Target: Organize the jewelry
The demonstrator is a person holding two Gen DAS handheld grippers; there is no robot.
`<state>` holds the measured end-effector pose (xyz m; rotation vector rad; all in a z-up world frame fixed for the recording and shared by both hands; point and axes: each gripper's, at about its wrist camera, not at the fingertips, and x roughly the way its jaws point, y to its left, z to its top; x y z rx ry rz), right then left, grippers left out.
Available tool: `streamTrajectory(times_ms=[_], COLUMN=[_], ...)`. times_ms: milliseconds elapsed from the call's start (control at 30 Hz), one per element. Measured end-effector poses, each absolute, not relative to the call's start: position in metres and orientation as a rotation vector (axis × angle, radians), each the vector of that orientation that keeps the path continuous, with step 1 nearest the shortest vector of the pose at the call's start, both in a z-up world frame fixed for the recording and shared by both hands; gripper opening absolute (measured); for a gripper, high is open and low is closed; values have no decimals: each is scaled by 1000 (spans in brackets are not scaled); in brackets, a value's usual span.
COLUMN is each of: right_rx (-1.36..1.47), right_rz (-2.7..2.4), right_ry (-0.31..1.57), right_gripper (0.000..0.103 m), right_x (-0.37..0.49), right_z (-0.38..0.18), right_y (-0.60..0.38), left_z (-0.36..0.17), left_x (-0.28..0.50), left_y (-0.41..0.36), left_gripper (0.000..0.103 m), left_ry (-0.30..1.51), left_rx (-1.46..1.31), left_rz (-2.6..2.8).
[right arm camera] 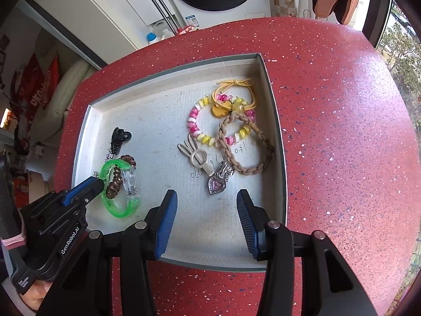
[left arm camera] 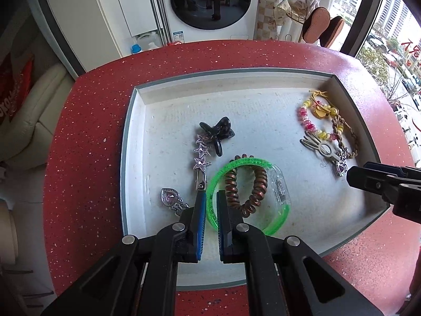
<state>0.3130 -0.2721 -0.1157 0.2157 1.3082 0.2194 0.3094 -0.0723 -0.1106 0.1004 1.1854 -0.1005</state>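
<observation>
Left gripper [left arm camera: 211, 197] fingers clamp translucent green bangle [left arm camera: 263, 163], coil tie inside; right gripper [right arm camera: 206, 200] fingers parted, empty.

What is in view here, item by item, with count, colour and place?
tray: one, white with grey rim, on the red speckled table
green bangle: one, tray's left group, its rim between the left gripper's pads
brown spiral hair tie: one, lying inside the bangle
black claw clip: one, left group
star hair clip: one, silver-pink, beside the claw clip
heart clips: two, silver-pink, one left, one right
rabbit clip: one, beige
beaded bracelet: one, pink-yellow
braided bracelet: one, tan
yellow hair tie: one
left gripper: shut on the bangle
right gripper: open, empty
</observation>
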Motion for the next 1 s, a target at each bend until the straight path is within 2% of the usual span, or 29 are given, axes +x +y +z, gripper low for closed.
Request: streamTrajectory(times_ms=[500,533,567,600,667,767,833,867,1000], right_rx=[196,196,194,194,193,197,209,217,247], right_rz=[214,214,213,212,212,212,216,219,210], right_ry=[1288,1287,1287,1287,1287,1282,1267,1252,1193], right_gripper=[51,51,51,51,52,64,74,82,84], right_x=[310,310,309,309,308,305,303,301,295], right_z=[-103,-104,-103,-103,-103,-101,-99,-96,-87], right_y=[-270,-270,-271,-271,-271,-271,-271,-271,-274], left_z=[-105,-104,-103,-101,-100,-101,-102,-102,-99], left_x=[306,307,307,306,307,308,307,306,300], left_y=[-66,-64,-63,-61,-59,-56,-56,-56,-55], left_gripper=[25,52,84,103,103,103,103,103,103], left_ry=[1186,1186,1185,1180,1157,1148,1137,1134,1121], left_rx=[68,63,57,53,35,37,47,49,66], left_rz=[-121,-120,-116,-100,-102,-93,-83,-81,-46])
